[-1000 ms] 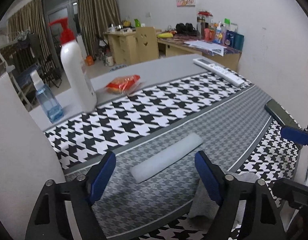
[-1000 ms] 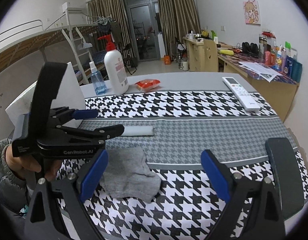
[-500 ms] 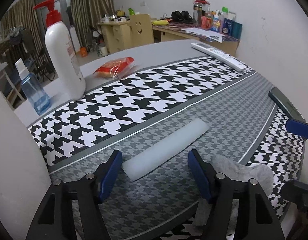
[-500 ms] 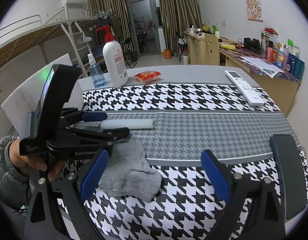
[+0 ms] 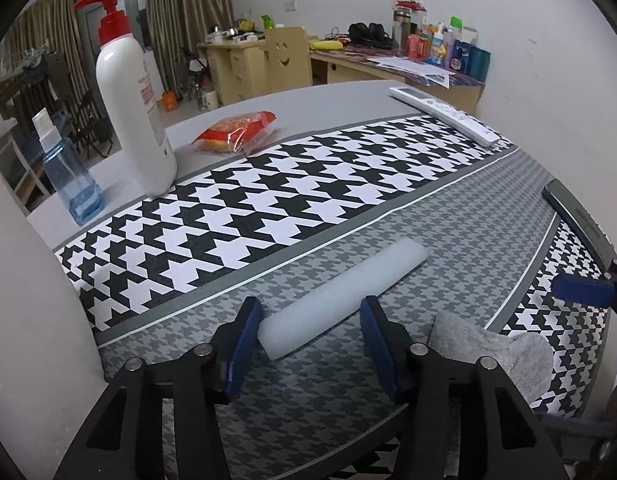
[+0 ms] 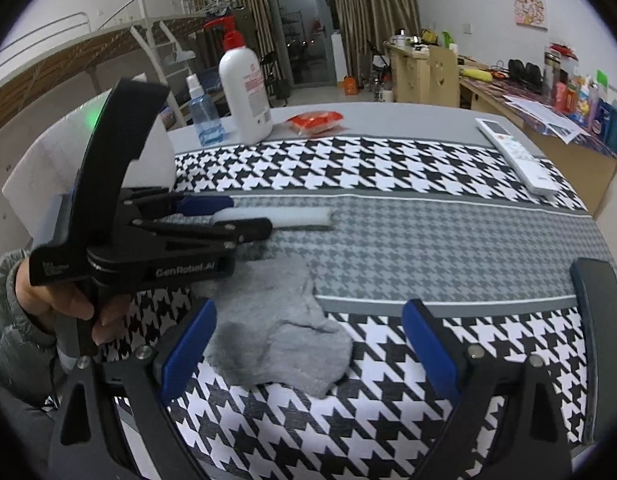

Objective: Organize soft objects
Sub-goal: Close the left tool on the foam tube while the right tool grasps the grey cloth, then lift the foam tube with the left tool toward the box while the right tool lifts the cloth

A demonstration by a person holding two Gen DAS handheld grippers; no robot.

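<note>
A white foam stick [image 5: 340, 292] lies on the grey band of the houndstooth mat [image 5: 268, 200]. My left gripper [image 5: 310, 336] is open, its blue pads on either side of the stick's near end, not closed on it. It also shows in the right wrist view [image 6: 244, 216], with the stick [image 6: 300, 218] between its fingers. A grey sock [image 6: 280, 328] lies flat on the mat just right of the left gripper; it also shows in the left wrist view [image 5: 504, 350]. My right gripper [image 6: 308, 352] is open and empty, hovering over the sock's near side.
A white pump bottle [image 5: 130, 92], a blue spray bottle [image 5: 70, 174] and a red snack packet [image 5: 236, 132] stand at the table's far left. A white remote [image 5: 444, 114] lies far right. A white box [image 5: 24, 300] stands left of my left gripper.
My left gripper has moved forward and down until its pads straddle the foam stick's near end, and its jaws have narrowed. The right gripper has stayed almost still over the sock.
</note>
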